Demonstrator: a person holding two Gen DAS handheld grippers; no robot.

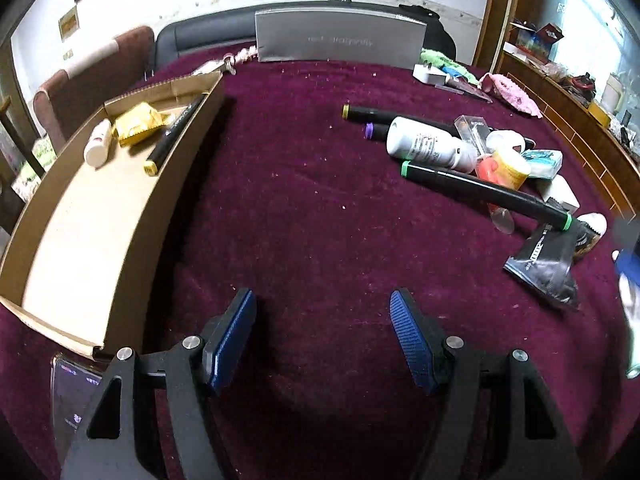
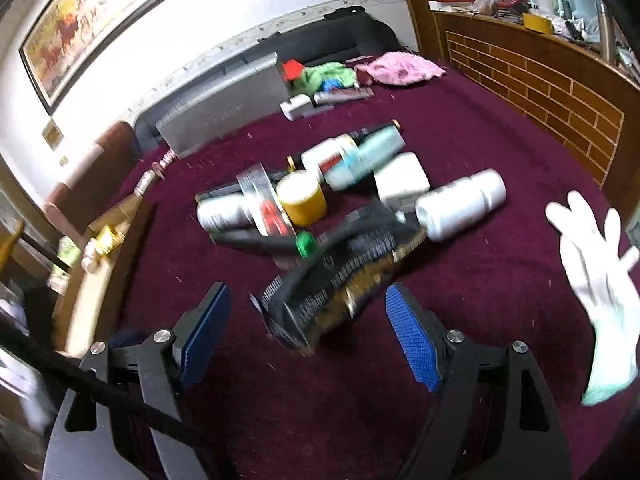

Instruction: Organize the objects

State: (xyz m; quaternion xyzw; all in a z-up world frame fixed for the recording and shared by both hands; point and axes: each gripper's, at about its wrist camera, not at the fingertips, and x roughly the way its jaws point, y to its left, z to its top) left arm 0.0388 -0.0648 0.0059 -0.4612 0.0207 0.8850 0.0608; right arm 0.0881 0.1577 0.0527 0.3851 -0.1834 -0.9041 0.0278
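Note:
A brown cardboard box [image 1: 188,152] lies at the left on the maroon cloth, holding a small white bottle [image 1: 98,144], a yellow packet [image 1: 138,122] and a black marker [image 1: 172,136]. My left gripper [image 1: 324,336] hangs open over bare cloth beside the box, nothing between its blue pads. To the right lies a heap: a green-capped marker [image 1: 484,192], a white bottle [image 1: 430,144], a yellow tub [image 1: 508,168] and a black sachet [image 1: 544,268]. My right gripper [image 2: 308,334] is open, with the black sachet [image 2: 332,292] lying on the cloth just ahead of its fingertips.
A grey box [image 1: 340,36] stands at the far edge with a white charger [image 1: 430,74], green cloth and pink cloth [image 1: 512,92] beside it. A white-gloved hand [image 2: 600,280] hovers at the right. A phone [image 1: 74,396] lies near the box's front corner. A wooden counter runs along the right.

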